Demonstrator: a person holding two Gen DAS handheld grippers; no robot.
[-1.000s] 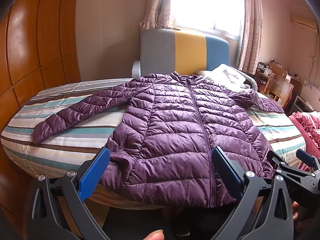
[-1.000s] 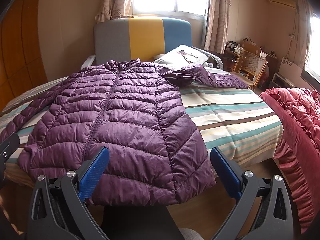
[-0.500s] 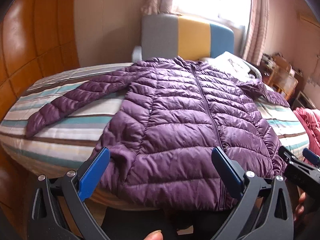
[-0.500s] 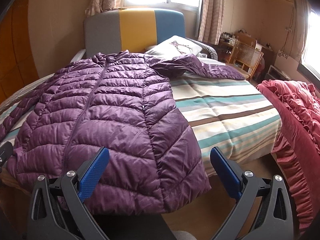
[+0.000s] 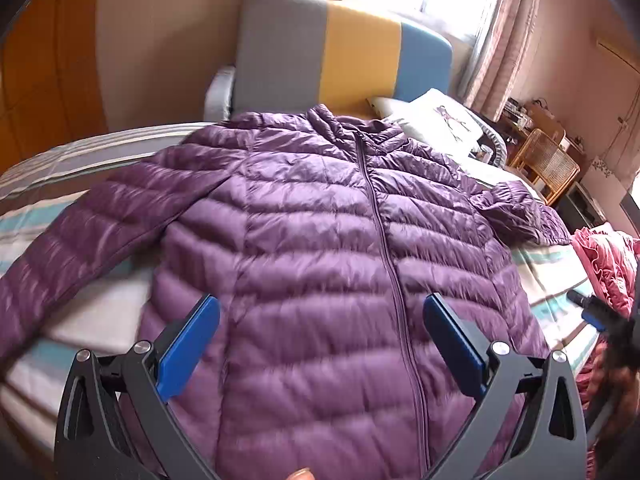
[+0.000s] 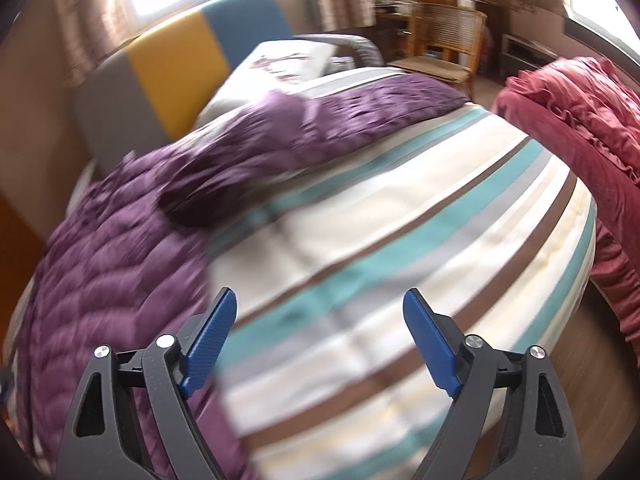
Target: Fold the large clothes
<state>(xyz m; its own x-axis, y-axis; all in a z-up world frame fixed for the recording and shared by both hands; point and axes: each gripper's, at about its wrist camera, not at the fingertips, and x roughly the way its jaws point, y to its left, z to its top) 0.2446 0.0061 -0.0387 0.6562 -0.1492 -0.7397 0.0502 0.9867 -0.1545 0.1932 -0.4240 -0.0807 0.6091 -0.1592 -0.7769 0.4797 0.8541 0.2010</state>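
A purple quilted jacket lies face up and zipped on the striped bed, both sleeves spread out. My left gripper hovers open over the jacket's lower body, nothing between its blue pads. In the right wrist view the jacket fills the left side and its sleeve stretches across the bed toward the far right. My right gripper hangs above the bare striped cover beside the jacket's edge; its jaws are closing with nothing between them. The right gripper also shows at the left view's right edge.
A grey, yellow and blue headboard stands behind the bed with a white pillow in front. A red ruffled blanket lies to the right. A wicker chair and cluttered desk stand at the back right. A wooden wardrobe stands on the left.
Both grippers have moved forward over the bed, closer to the jacket. The right gripper swung rightward and rolled, now over the striped cover, and its jaws have narrowed a little.
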